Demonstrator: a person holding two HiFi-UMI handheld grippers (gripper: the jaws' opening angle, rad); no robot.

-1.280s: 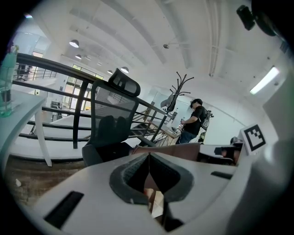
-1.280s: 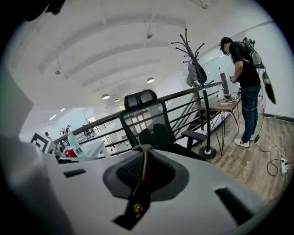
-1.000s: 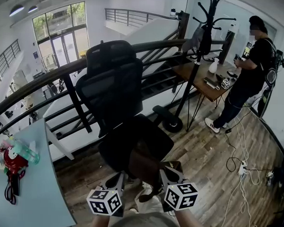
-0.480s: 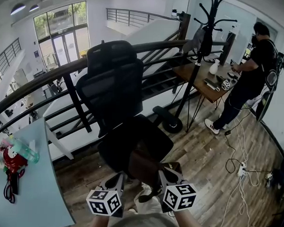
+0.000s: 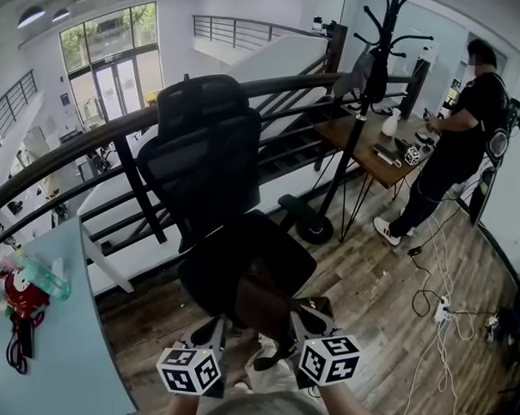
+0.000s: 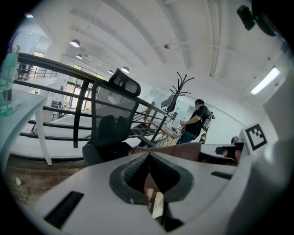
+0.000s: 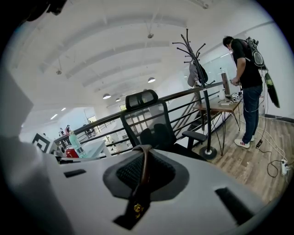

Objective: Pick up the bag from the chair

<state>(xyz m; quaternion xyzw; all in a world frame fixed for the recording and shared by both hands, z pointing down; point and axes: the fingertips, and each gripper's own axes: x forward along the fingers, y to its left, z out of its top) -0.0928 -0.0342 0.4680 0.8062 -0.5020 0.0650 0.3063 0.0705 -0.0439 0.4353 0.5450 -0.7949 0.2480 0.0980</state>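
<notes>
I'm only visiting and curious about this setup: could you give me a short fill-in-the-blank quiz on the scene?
The right gripper is shut on the brown bag's ___.
The office chair is coloured ___.
The person at the wooden desk is ___, not sitting.
Missing words: strap; black; standing.

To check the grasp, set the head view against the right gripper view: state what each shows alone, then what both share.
Head view only: the body of the brown bag, seen from above by the chair seat. Right gripper view only: the right gripper shut on the bag's strap, with a gold fitting lower down. Both: the black chair, the coat rack and a person at the desk.
</notes>
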